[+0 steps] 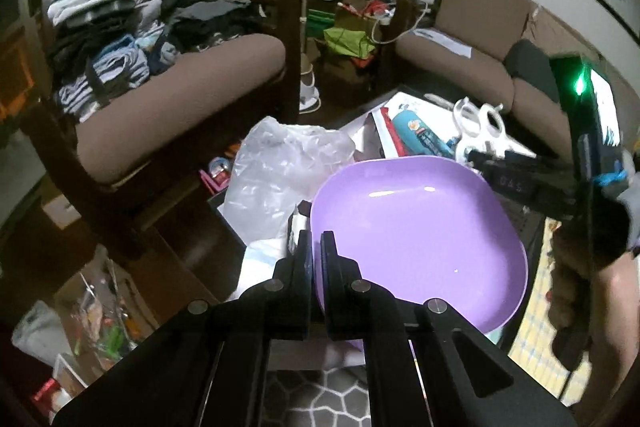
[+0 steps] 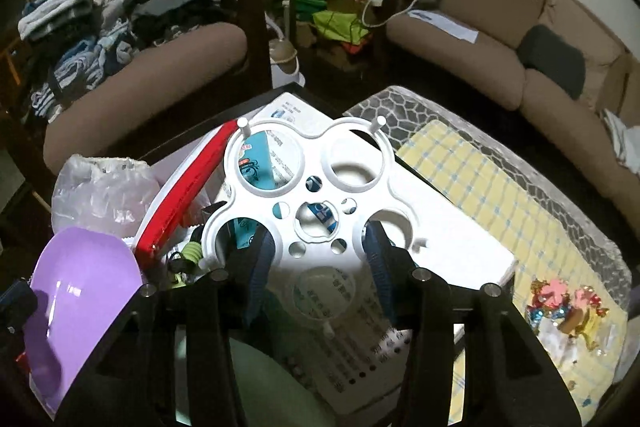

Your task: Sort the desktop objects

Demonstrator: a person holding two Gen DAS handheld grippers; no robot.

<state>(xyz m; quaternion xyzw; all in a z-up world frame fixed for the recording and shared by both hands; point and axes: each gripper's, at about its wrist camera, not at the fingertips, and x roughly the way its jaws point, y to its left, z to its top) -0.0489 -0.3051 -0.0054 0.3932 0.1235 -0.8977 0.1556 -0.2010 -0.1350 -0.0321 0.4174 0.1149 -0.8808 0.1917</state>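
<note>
On the cluttered tabletop (image 2: 460, 239), items as follows.

Item one: purple plate (image 1: 420, 227), square with rounded corners, empty. Left tool (image 1: 316, 247) is clamped fully onto its near rim, one finger inside the rim and one outside; the plate is tilted and appears lifted over the tabletop's edge, next to a crumpled clear plastic bag (image 1: 280, 167). The right wrist view shows the same plate at lower left.

Item two: white plastic rack (image 2: 312, 195), a flat disc with several round holes and small upright pegs. Right tool (image 2: 316, 267) stands partly open, its blue-padded fingers (image 2: 260, 255) passing through or under two of the holes. Whether the pads press on the plastic cannot be told, so the grip is uncertain. From the left wrist view the rack appears just beyond the plate's far corner.

Item three: red-edged pouch (image 2: 180, 195), leaning beside the rack, untouched.

Item four: blue printed packet (image 1: 420, 137), lying under the rack, partly seen through its holes.

Item five: white printed sheet or box (image 2: 360, 307) beneath the rack.

Item six: small colourful toy figures (image 2: 568, 307) on a yellow checked cloth (image 2: 480, 187), well apart from both tools.

Progress, judged: early. Two items are in hand or nearly so; no sorted group is visible, and most items remain piled together.
</note>
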